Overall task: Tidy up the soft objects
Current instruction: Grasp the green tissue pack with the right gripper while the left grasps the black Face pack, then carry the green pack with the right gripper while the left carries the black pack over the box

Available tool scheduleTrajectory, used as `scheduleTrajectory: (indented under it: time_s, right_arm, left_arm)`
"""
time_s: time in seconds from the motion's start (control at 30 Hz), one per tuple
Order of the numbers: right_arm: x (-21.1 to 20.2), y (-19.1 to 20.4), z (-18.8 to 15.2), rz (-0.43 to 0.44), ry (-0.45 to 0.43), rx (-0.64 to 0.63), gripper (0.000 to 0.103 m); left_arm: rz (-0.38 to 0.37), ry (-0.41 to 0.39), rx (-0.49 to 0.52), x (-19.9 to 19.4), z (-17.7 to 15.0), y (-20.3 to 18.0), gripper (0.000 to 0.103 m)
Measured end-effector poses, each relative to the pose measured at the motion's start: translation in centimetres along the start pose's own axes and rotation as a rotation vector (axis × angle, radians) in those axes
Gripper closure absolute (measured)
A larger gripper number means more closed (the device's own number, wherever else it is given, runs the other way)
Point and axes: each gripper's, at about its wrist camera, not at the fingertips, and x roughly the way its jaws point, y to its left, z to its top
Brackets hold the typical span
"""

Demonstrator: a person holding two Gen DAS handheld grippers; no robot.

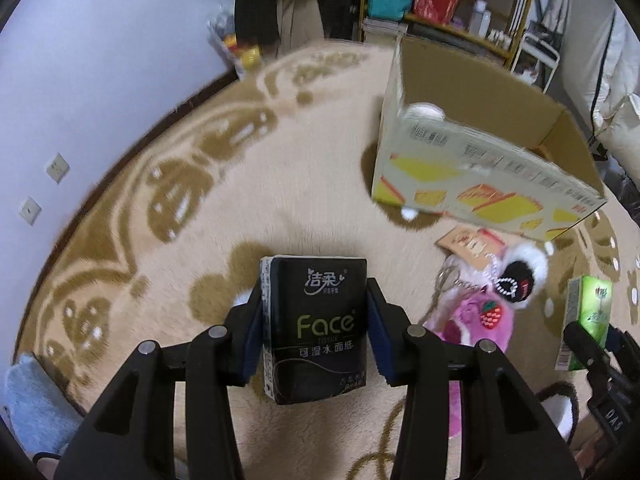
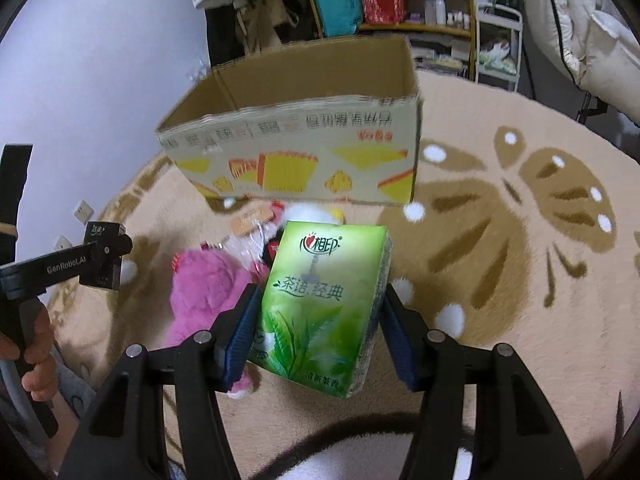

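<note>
My left gripper (image 1: 314,312) is shut on a black tissue pack (image 1: 316,328) and holds it above the beige rug. My right gripper (image 2: 320,312) is shut on a green tissue pack (image 2: 320,304), also above the rug; that pack shows at the right edge of the left wrist view (image 1: 588,320). An open cardboard box (image 1: 480,184) with yellow prints stands ahead and also shows in the right wrist view (image 2: 296,156). A white soft thing (image 1: 424,112) lies inside it. A pink plush toy (image 2: 204,292) and a white furry keychain (image 1: 520,272) lie on the rug before the box.
The round beige rug (image 1: 280,184) has brown patterns. A wall (image 1: 80,60) stands at the left. Shelves (image 2: 400,4) with bags and bottles stand behind the box. White bedding (image 2: 592,32) hangs at the right. My left hand and gripper handle (image 2: 60,268) show at the left.
</note>
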Motion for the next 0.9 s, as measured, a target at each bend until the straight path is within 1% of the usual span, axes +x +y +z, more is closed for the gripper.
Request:
scheduleTrajectory:
  time_s: [0.07,0.23,0.3,0.37,0.43,0.63,0.77,0.9]
  right_arm:
    - [-1.2,-0.2,0.2,0.004,-0.041,0.006,0.041]
    - [-2.9,-0.1,0.8,-0.001,-0.12,0.004,0.041]
    - [-3.5,-0.3,1.0,-0.002,-0.134,0.004,0.041]
    - [-4.2,-0.3,1.2,-0.004,-0.15,0.001,0.041]
    - [-4.7,-0.3,1.2,-0.003,-0.164,-0.002,0.041]
    - [-6.7,-0.2,2.3,0.01,-0.225,-0.02,0.041]
    - [-7.3,-0.1,3.5,0.017,-0.254,-0.029,0.041]
    - [-7.3,0.0,4.9,0.019,-0.275,-0.045,0.041]
  left_arm:
    - [0.007,-0.042,0.012,-1.3,0.0,0.1,0.059]
    - [0.002,-0.14,0.028,-4.0,1.3,-0.7,0.059]
    - [0.012,-0.18,0.05,-5.1,1.6,-0.9,0.059]
    - [0.049,-0.226,0.076,-6.1,1.6,-1.0,0.059]
    - [0.044,-0.258,0.078,-7.4,1.7,-0.9,0.059]
    - [0.022,-0.338,0.08,-10.2,2.6,-0.6,0.059]
    - [0.024,-0.381,0.101,-11.2,3.4,-1.3,0.059]
    - [0.002,-0.415,0.125,-11.7,4.5,-2.2,0.059]
